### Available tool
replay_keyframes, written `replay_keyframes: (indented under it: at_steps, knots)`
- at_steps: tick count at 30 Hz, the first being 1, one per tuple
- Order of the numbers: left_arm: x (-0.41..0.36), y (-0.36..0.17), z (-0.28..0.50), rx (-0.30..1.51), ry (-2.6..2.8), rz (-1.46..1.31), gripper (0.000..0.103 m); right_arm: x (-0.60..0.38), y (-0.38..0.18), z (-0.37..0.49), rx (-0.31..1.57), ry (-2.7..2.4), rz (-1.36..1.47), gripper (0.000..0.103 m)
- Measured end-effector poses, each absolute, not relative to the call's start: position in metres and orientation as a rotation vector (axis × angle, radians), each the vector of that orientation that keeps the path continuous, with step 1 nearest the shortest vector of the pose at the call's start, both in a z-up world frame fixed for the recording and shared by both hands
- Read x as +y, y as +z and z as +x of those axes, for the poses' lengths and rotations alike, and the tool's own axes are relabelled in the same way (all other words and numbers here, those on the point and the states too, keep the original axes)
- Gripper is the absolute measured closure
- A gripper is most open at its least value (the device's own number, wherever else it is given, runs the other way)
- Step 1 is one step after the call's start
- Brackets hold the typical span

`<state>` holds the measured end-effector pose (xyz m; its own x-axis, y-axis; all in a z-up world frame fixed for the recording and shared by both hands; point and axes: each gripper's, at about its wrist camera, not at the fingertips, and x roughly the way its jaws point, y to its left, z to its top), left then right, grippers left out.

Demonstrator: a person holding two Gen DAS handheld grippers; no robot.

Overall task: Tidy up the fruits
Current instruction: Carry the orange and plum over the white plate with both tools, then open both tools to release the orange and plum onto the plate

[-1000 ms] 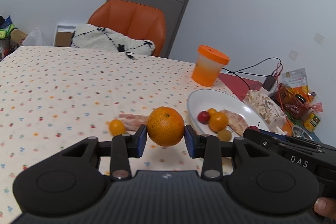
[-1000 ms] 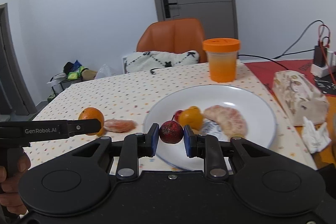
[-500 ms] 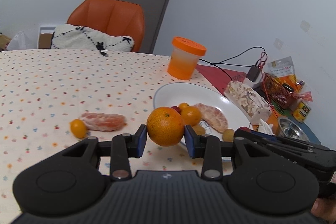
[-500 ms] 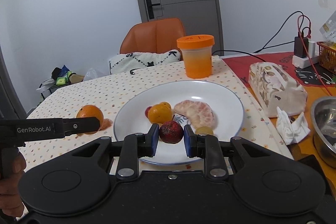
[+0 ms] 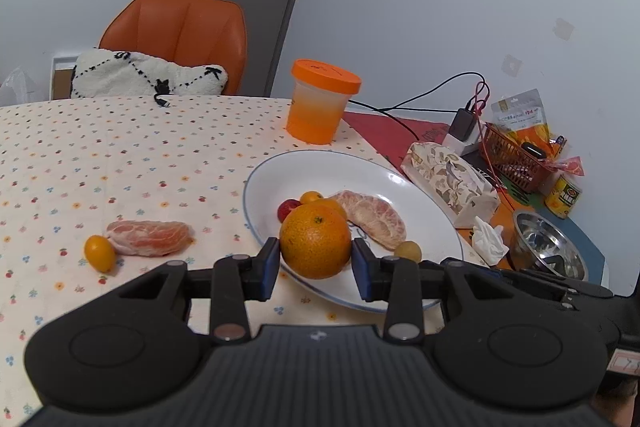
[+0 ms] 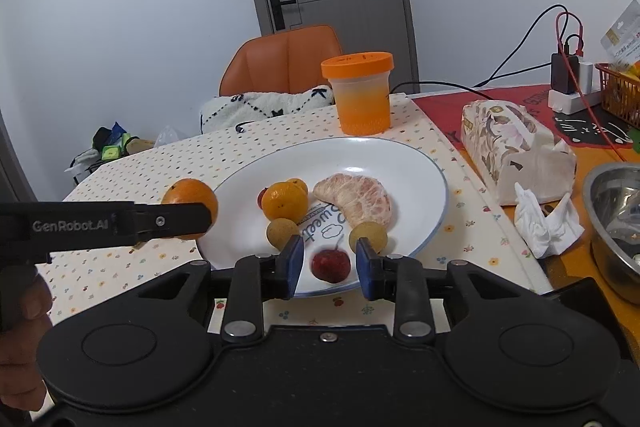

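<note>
- A second ago the right gripper (image 6: 329, 264) pinched the red cherry (image 6: 330, 264); now its jaws stand apart, the cherry lying between them at the white plate's (image 6: 416, 163) 6 o'clock rim.
- The left gripper (image 5: 315, 263) still clamps the big orange (image 5: 315, 246).
- Only the left view shows one kumquat (image 5: 99, 252) and one peeled segment (image 5: 150, 238) on the tablecloth (image 5: 100, 155), at the plate's 9 o'clock.
- The right view counts two yellowish longans (image 6: 282, 232) on the plate.

Glossy plate (image 6: 420, 163), shiny metal bowl (image 6: 600, 203)
</note>
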<state>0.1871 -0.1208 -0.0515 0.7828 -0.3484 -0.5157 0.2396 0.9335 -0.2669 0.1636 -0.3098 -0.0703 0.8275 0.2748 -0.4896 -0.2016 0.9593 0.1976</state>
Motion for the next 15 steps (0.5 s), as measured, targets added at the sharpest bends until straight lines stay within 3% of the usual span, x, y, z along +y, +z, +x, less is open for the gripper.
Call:
replay_keyframes:
  at_steps: [15]
  knots:
    - [-0.127, -0.049, 0.196, 0.581, -0.278, -0.179, 0.063, -0.326, -0.067, 0.155, 0.524, 0.235, 0.181, 0.064]
